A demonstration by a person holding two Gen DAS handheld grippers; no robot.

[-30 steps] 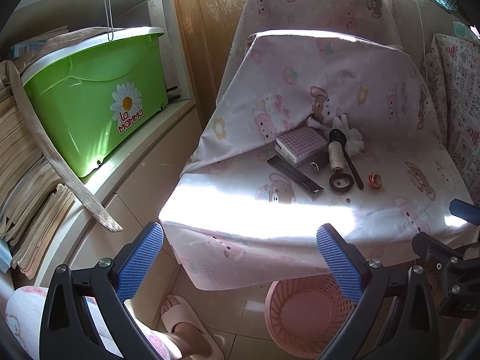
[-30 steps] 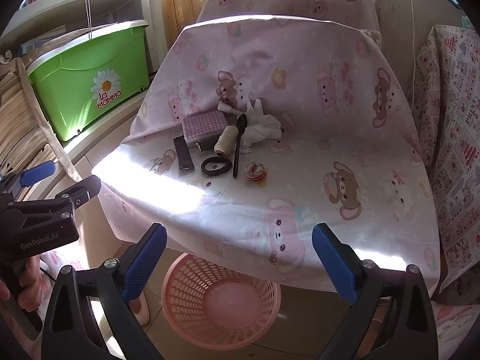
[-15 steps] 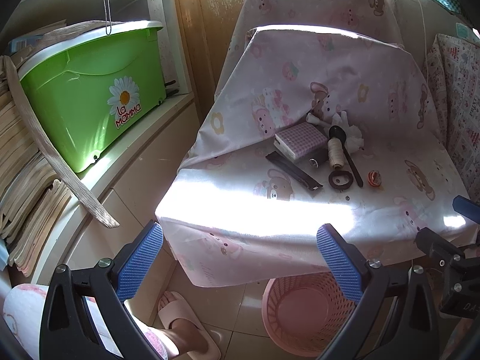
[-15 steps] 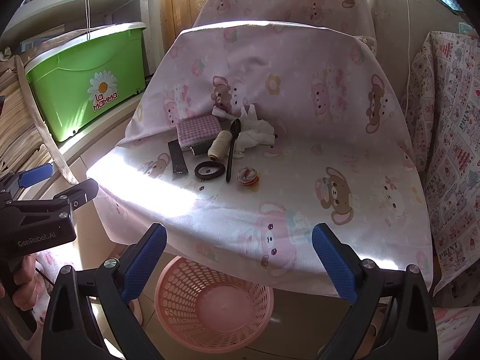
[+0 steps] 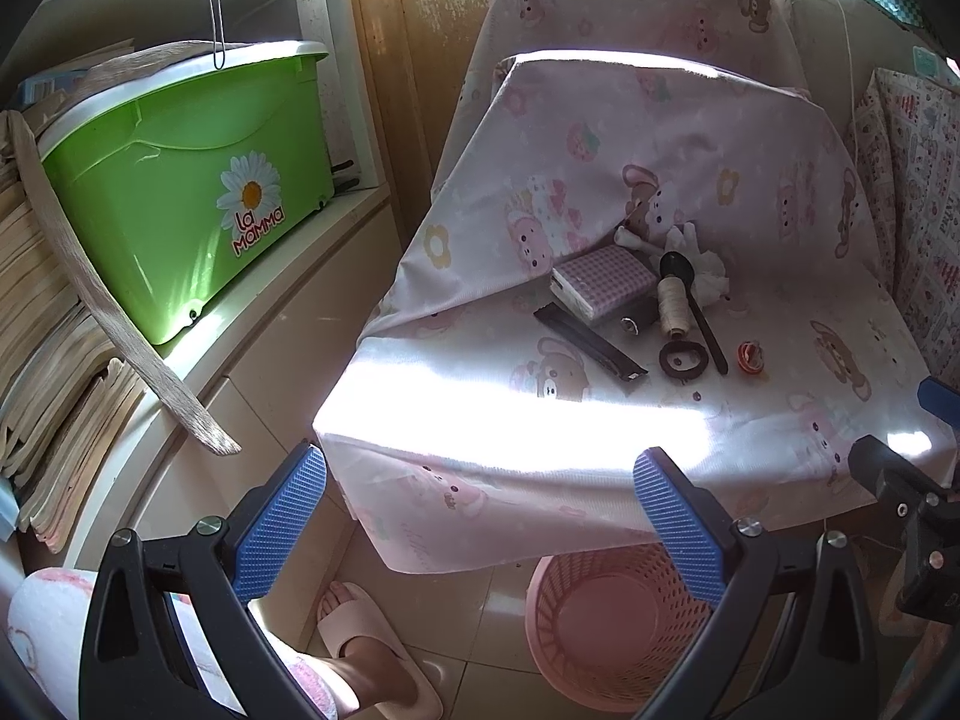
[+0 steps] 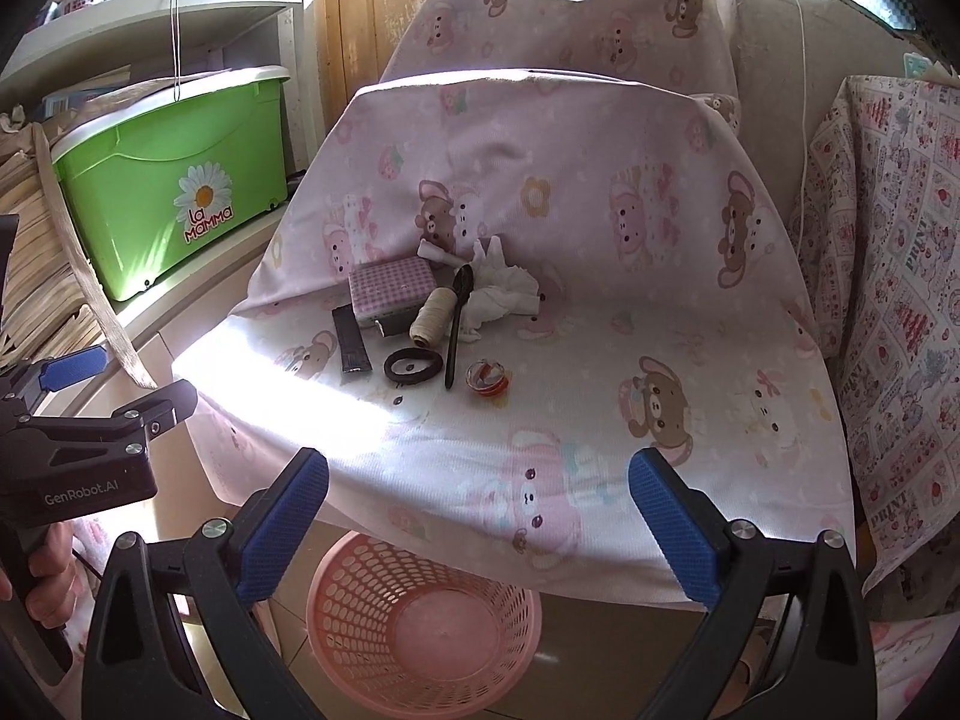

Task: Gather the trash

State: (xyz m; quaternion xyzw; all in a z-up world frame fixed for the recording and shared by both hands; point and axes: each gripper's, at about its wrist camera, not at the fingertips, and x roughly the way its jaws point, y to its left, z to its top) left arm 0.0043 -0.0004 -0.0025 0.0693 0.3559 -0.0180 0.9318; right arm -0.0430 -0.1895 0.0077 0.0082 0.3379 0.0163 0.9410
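A pink-clothed table (image 6: 660, 456) holds a crumpled white tissue (image 6: 504, 297), a small red wrapper (image 6: 487, 378), a black spoon (image 6: 456, 324), a thread spool (image 6: 429, 318), a black ring (image 6: 413, 366), a checked box (image 6: 391, 289) and a black strip (image 6: 351, 345). The tissue (image 5: 705, 273) and wrapper (image 5: 750, 355) also show in the left wrist view. A pink basket (image 6: 420, 618) stands on the floor under the table's front edge. My left gripper (image 5: 480, 516) and right gripper (image 6: 480, 516) are both open and empty, in front of the table edge.
A green plastic bin (image 5: 186, 192) sits on a white shelf at the left, with stacked paper (image 5: 42, 360) below it. A patterned cloth (image 6: 900, 276) hangs at the right. A slippered foot (image 5: 372, 648) is on the floor beside the basket (image 5: 606, 618).
Both grippers have pulled back and risen slightly, so the table items look a bit farther and higher in view. Both stay open.
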